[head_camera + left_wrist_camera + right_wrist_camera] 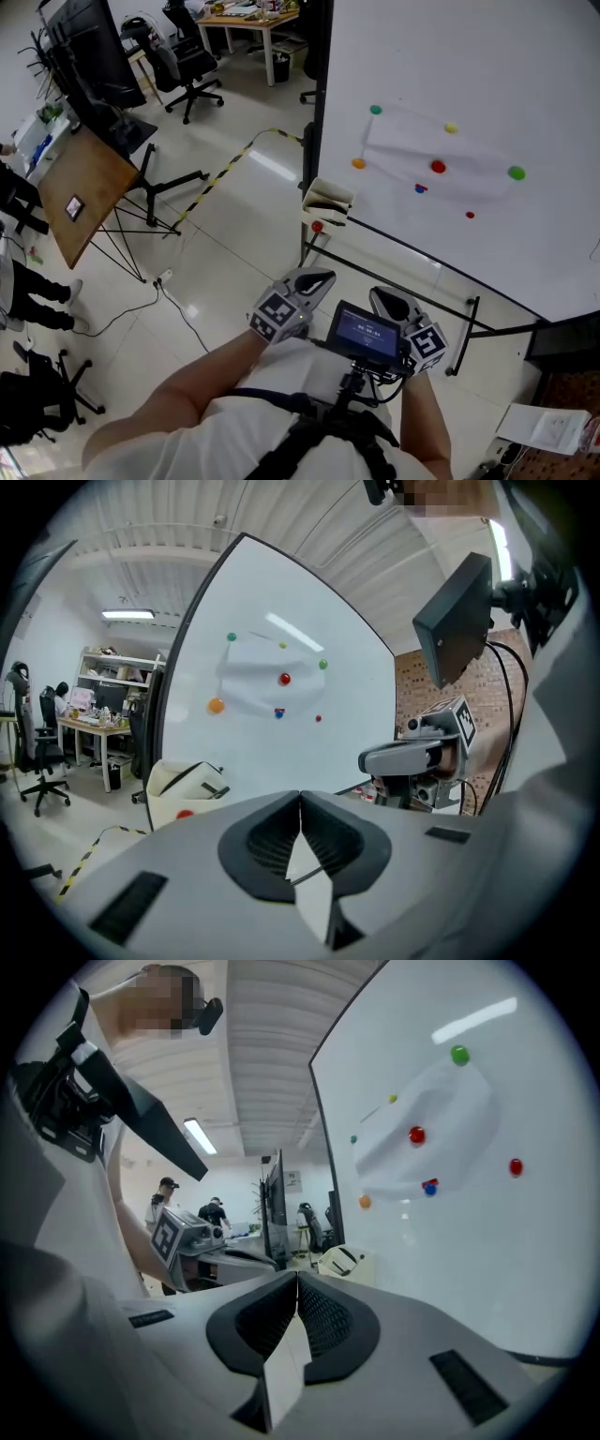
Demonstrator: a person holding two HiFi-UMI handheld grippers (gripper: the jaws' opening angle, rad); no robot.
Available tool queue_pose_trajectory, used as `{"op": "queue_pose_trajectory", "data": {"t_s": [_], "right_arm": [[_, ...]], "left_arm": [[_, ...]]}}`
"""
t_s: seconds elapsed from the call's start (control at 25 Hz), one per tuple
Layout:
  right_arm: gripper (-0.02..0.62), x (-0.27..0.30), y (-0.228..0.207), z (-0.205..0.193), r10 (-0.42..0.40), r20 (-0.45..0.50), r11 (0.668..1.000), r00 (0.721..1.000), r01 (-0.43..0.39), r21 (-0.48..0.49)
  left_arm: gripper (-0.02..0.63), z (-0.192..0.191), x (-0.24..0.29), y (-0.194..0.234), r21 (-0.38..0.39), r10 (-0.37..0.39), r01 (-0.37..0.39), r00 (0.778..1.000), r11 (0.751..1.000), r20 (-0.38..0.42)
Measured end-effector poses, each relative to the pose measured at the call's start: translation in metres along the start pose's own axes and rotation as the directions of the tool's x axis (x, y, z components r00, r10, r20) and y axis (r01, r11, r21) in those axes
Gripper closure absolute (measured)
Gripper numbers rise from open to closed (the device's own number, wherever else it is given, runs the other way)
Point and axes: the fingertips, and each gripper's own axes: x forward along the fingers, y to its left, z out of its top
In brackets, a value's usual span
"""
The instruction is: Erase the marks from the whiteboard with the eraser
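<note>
The whiteboard (525,84) stands ahead of me, with a faint smeared patch (422,155) among several coloured dots such as a red one (438,167) and an orange one (358,163). A cream box-like thing (328,200), possibly the eraser, sits at the board's lower left corner; it also shows as the cream thing (186,786) in the left gripper view. Both grippers are held close to my chest, well short of the board. My left gripper (319,277) (300,797) is shut and empty. My right gripper (384,298) (297,1279) also looks shut with nothing in it.
The board's stand has a black cross rail (412,258) and a foot (464,337). On the floor to the left are a tilted wooden board on a tripod (89,192), office chairs (192,61), a yellow-black striped cable (220,173) and a desk (248,19). Paper (548,427) lies lower right.
</note>
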Motion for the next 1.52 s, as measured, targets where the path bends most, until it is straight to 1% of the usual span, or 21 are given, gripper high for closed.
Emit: {"op": "queue_pose_trajectory", "data": {"t_s": [0.08,0.16,0.28,0.4,0.52,0.6,0.64,0.72,0.84,0.96,1.04,1.12,1.16,1.24,1.28,1.32,1.36,1.44,1.52], "right_arm": [[0.566,0.031,0.0,0.003,0.034,-0.023,0.999,0.999,-0.035,-0.04],[0.523,0.06,-0.006,0.003,0.05,-0.063,0.996,0.997,-0.054,-0.065],[0.52,0.098,-0.026,-0.001,0.01,-0.14,0.993,0.99,-0.026,-0.111],[0.518,0.133,-0.044,-0.003,-0.022,-0.212,0.98,0.977,-0.021,-0.197],[0.518,0.157,-0.055,-0.004,-0.041,-0.273,0.951,0.961,-0.047,-0.307],[0.518,0.17,-0.062,-0.005,-0.061,-0.309,0.922,0.949,-0.066,-0.383],[0.512,0.177,-0.068,-0.007,-0.071,-0.333,0.904,0.94,-0.08,-0.42],[0.48,0.189,-0.079,-0.013,-0.079,-0.382,0.87,0.921,-0.123,-0.477],[0.479,0.203,-0.088,-0.016,-0.059,-0.419,0.839,0.906,-0.183,-0.513],[0.437,0.216,-0.095,-0.021,-0.05,-0.475,0.818,0.879,-0.237,-0.524],[0.423,0.224,-0.097,-0.027,-0.038,-0.502,0.82,0.864,-0.26,-0.51],[0.426,0.229,-0.098,-0.025,-0.013,-0.499,0.846,0.866,-0.257,-0.467],[0.442,0.231,-0.097,-0.021,0.001,-0.492,0.859,0.871,-0.252,-0.445],[0.453,0.235,-0.098,-0.014,0.024,-0.479,0.877,0.877,-0.248,-0.411],[0.457,0.239,-0.098,-0.012,0.032,-0.476,0.883,0.879,-0.248,-0.398],[0.459,0.243,-0.098,-0.011,0.039,-0.475,0.888,0.879,-0.249,-0.387],[0.46,0.248,-0.099,-0.01,0.046,-0.477,0.893,0.878,-0.25,-0.373],[0.46,0.257,-0.096,-0.007,0.061,-0.492,0.906,0.868,-0.256,-0.338],[0.46,0.265,-0.094,-0.003,0.073,-0.511,0.916,0.857,-0.26,-0.306]], "left_arm": [[0.578,-0.001,-0.006,0.027,-0.004,0.009,-0.009,1.0,1.0,0.003],[0.578,-0.002,-0.011,0.051,-0.006,0.017,-0.017,1.0,1.0,0.007],[0.578,-0.004,-0.015,0.076,-0.002,0.022,-0.022,1.0,1.0,0.012],[0.578,-0.007,-0.016,0.097,0.001,0.031,-0.031,0.999,1.0,0.014],[0.578,-0.011,-0.015,0.108,0.01,0.042,-0.043,0.999,0.999,0.016],[0.578,-0.012,-0.014,0.119,0.01,0.058,-0.059,0.998,0.998,0.016],[0.578,-0.012,-0.012,0.125,0.005,0.068,-0.068,0.998,0.998,0.017],[0.578,-0.011,-0.007,0.134,-0.003,0.08,-0.08,0.997,0.997,0.02],[0.578,-0.011,-0.002,0.136,0.003,0.085,-0.085,0.996,0.996,0.016],[0.578,-0.013,0.001,0.142,0.019,0.095,-0.095,0.995,0.995,0.009],[0.578,-0.013,0.002,0.149,0.03,0.112,-0.112,0.994,0.993,0.007],[0.578,-0.012,0.005,0.155,0.055,0.131,-0.131,0.991,0.99,0.005],[0.578,-0.01,0.008,0.157,0.077,0.139,-0.139,0.99,0.987,0.002],[0.564,-0.008,0.017,0.163,0.143,0.162,-0.158,0.987,0.977,-0.018],[0.542,-0.01,0.022,0.167,0.184,0.18,-0.17,0.983,0.968,-0.036],[0.54,-0.012,0.028,0.172,0.225,0.198,-0.182,0.979,0.957,-0.049],[0.516,-0.013,0.034,0.177,0.263,0.214,-0.192,0.975,0.945,-0.057],[0.43,-0.015,0.047,0.185,0.322,0.242,-0.208,0.968,0.923,-0.069],[0.381,-0.018,0.06,0.193,0.353,0.273,-0.23,0.959,0.907,-0.077]]}}
